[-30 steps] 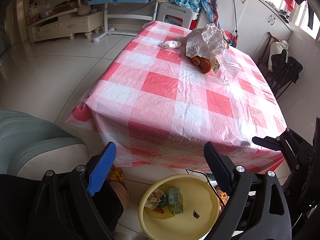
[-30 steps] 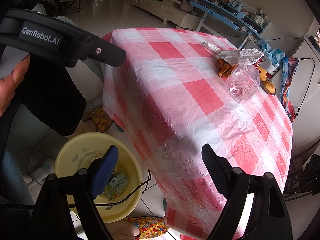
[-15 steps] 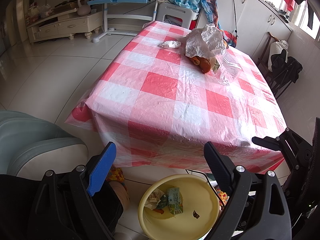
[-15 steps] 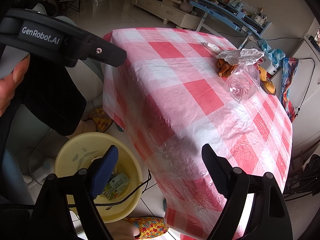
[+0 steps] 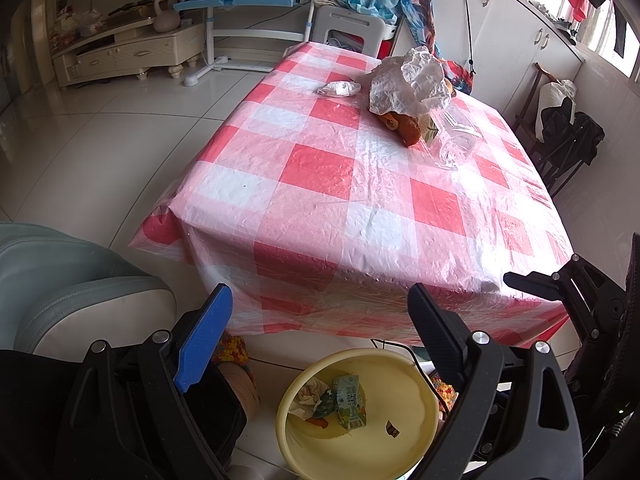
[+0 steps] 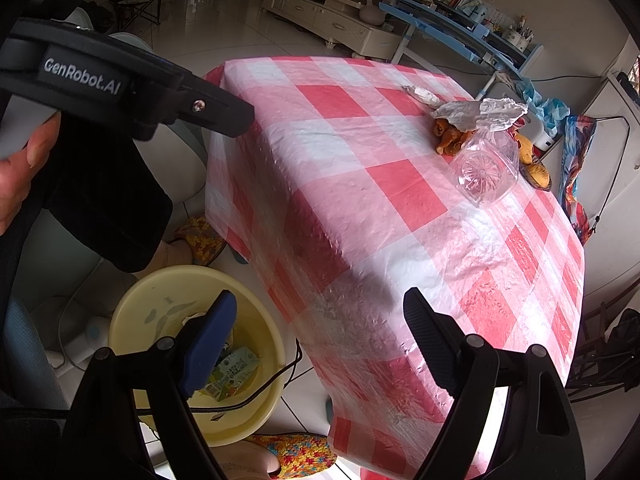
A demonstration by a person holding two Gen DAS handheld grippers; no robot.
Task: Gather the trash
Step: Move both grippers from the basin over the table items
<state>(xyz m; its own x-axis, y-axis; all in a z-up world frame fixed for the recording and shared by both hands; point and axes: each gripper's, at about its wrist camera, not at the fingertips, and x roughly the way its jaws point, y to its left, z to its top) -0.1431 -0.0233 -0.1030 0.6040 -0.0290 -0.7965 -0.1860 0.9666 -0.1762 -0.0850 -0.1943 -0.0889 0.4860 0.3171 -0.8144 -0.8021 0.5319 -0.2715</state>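
**Both grippers held wide open and empty**

The left gripper (image 5: 320, 312), one blue plastic finger (image 5: 204, 336) and one black, stood spread along the bottom of its frame. The right gripper (image 6: 316, 316) matched it. A bare hand (image 6: 22, 172) at the left edge gripped the left gripper's black handle.

**One legible brand mark**

The words "GenRobot.AI" stand in pale letters on the black body of the left gripper (image 6: 124, 80), seen in the right wrist view. The green carton (image 5: 349, 400) in the yellow basin (image 5: 416, 436) bears print, too small to read. No other text is legible.
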